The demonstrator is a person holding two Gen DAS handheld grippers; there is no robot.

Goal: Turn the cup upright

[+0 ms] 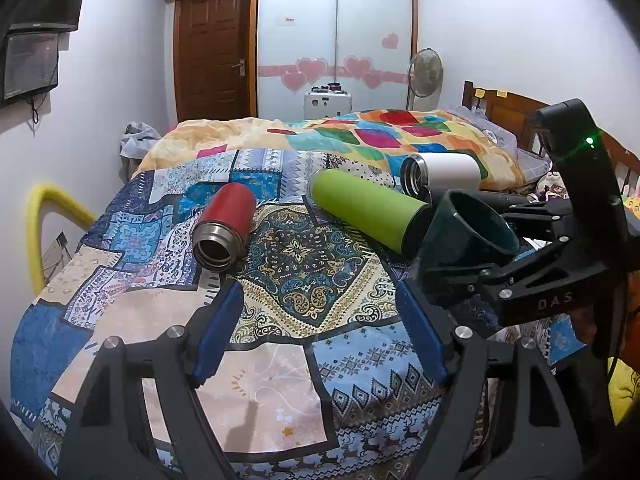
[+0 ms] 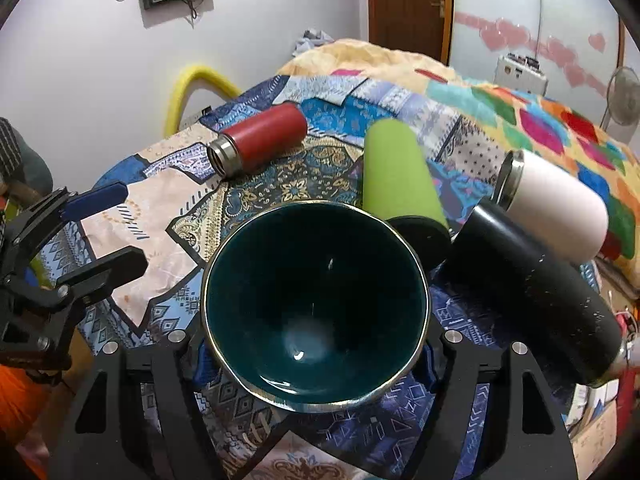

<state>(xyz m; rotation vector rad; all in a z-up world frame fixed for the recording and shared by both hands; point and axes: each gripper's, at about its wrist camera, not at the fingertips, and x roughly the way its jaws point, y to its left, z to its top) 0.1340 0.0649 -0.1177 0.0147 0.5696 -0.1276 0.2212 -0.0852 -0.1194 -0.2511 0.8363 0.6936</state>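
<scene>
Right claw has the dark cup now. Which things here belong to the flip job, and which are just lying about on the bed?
Job in hand:
- dark teal cup, mouth facing the right wrist camera
- right claw, shut on it
- left claw, open and holding nothing

Lying about, all on their sides:
- red flask
- green flask
- white flask
- black flask
- patterned quilt beneath them

Left wrist view looks low along the patchwork-quilted bed (image 1: 280, 344) toward the wardrobe; right wrist view peers steeply down, closer; both share the lying red steel flask (image 1: 226, 226) (image 2: 260, 142).
</scene>
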